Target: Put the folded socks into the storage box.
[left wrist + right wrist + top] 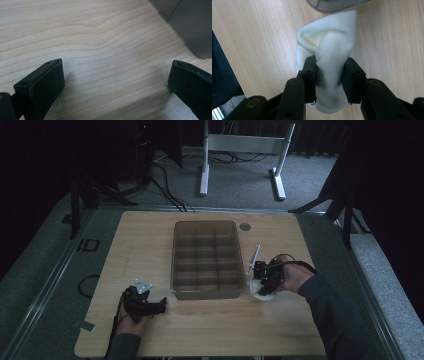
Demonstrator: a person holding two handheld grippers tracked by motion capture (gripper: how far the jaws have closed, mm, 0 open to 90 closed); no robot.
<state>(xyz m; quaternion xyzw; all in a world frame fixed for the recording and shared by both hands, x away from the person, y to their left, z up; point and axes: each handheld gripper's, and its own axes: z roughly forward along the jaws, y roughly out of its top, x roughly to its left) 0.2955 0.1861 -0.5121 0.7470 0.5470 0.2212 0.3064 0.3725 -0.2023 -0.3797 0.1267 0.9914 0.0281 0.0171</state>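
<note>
High view: grey divided bin [205,259] mid-table [150,330], compartments look empty. Small dark disc [244,226] near the bin's far right corner, thin white stick [253,256] just right of the bin. Right gripper [329,75] jaws pinched on a white sock [329,42] beside the bin's near right corner. Left gripper [115,82] jaws wide apart over bare wood, holding nothing. No readable writing.
</note>
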